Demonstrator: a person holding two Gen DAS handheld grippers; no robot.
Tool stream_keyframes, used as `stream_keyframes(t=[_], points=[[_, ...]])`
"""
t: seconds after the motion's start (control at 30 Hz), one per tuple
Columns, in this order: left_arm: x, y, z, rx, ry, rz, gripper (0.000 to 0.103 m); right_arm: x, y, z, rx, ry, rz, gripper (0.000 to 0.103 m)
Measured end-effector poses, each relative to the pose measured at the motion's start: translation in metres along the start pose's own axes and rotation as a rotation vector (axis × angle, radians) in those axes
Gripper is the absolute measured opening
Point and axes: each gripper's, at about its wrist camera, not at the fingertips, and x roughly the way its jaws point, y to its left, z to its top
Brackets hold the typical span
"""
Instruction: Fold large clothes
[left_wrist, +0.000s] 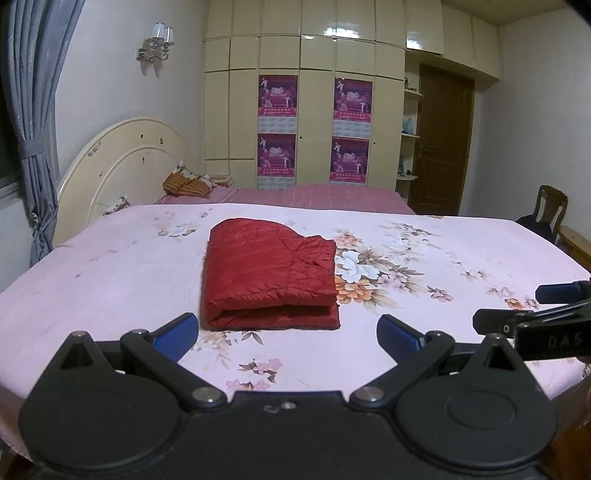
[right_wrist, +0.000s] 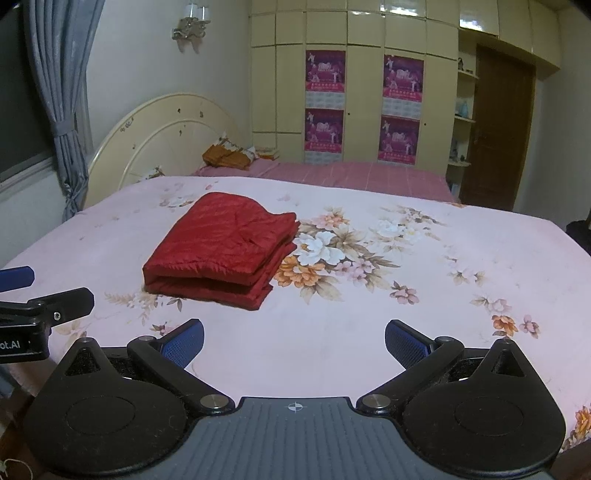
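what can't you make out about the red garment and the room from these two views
- Red jacket: its type and inner layers are hidden by its own folds, in both views.
- Posters on the wardrobe: print too small to read.
- Chair: partly cut off by the bed in the left wrist view.
- Person: out of frame.

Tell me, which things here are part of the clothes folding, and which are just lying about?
Part of the job:
red jacket, folded
floral bedsheet under it
left gripper, open
right gripper, open

Just lying about:
orange cloth by the headboard
chair
posters
curtain
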Motion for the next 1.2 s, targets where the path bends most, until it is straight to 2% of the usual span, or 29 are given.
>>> stream_keyframes(t=[1.2], points=[[0.0073, 0.0034, 0.0064, 0.012, -0.003, -0.013, 0.103, 0.0049, -0.0085, 0.0044, -0.012, 0.002, 0.013, 0.103]])
